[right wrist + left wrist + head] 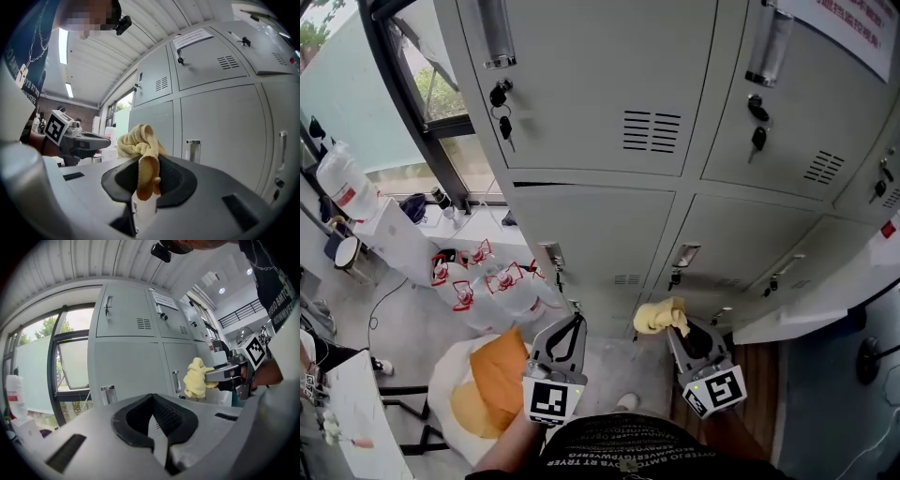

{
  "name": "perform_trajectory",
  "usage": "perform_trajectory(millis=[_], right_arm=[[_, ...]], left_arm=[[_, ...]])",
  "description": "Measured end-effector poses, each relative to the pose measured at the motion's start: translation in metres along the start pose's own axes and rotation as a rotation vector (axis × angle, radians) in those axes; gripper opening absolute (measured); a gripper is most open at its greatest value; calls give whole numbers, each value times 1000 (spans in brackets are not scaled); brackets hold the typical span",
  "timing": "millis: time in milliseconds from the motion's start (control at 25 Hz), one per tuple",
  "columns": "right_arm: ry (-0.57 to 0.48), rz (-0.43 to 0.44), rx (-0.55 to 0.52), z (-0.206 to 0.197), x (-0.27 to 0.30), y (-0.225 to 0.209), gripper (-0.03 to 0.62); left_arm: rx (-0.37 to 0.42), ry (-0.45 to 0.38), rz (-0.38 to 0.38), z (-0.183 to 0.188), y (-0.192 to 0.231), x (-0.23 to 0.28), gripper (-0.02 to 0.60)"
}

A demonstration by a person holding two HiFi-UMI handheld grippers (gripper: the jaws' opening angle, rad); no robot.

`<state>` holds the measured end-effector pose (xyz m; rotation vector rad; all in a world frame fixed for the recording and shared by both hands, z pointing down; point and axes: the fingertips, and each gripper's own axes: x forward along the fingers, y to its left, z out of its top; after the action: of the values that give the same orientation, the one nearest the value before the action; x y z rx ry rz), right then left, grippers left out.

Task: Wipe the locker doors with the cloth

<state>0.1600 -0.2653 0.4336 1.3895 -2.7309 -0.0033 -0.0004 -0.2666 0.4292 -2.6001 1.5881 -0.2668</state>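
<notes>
Cloth (pixel 659 316) clamped in right tool (pixel 681 325), bunched beyond tips | left tool (pixel 577 319) clenched, empty

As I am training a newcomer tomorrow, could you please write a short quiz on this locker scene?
1. True or false: the left tool grips the yellow cloth.
2. What hangs from the lock of the top-left locker door? A a key, B a glove, C a tag.
3. Fill in: the left tool's jaws are ___.
Key: 1 false, the right tool grips it; 2 A; 3 together.
</notes>
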Motion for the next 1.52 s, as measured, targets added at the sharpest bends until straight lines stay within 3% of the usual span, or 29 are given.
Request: perform_trajectory(millis=[160,400,600,960,1520], right_arm=[[7,40,16,-9,13,-11,69],[3,108,45,-17,30,0,69],[-8,139,43,-10,45,7,69],[-49,129,26,22,87,2,69],[-128,219,-67,87,149,32,70]], left_arm=[[-14,-3,26,-1,-3,4,5],[-23,88,42,-18,6,-4,5],[-20,56,97,-13,26,-6,5],[-28,41,53,-6,57,30,5],[-13,34,-2,-20,101,79,5]])
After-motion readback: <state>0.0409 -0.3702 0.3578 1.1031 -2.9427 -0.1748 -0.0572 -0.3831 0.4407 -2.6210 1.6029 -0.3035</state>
